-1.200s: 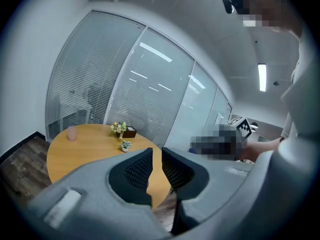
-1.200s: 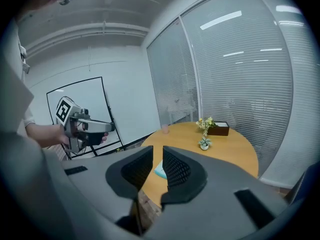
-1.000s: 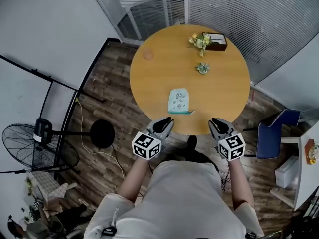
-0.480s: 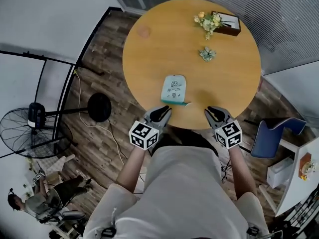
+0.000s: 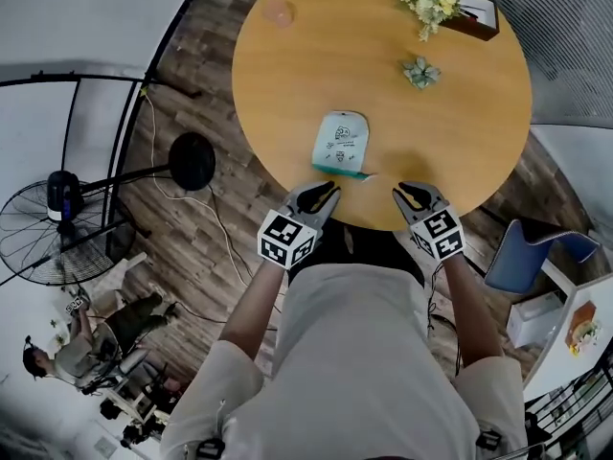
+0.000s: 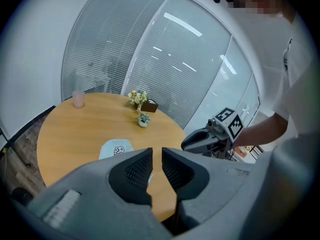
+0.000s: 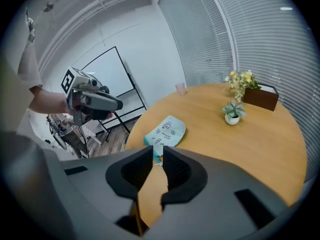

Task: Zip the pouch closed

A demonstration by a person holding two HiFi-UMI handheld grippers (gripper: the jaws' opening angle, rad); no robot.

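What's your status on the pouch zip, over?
Left gripper and right gripper empty, jaws slightly apart, at the near edge. Pale teal fabric pouch flat on round wooden table, untouched. Path to it clear.

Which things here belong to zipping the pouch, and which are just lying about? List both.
For the job: pouch, left tool, right tool.

Lying about: flower box, small potted plant, pink cup.
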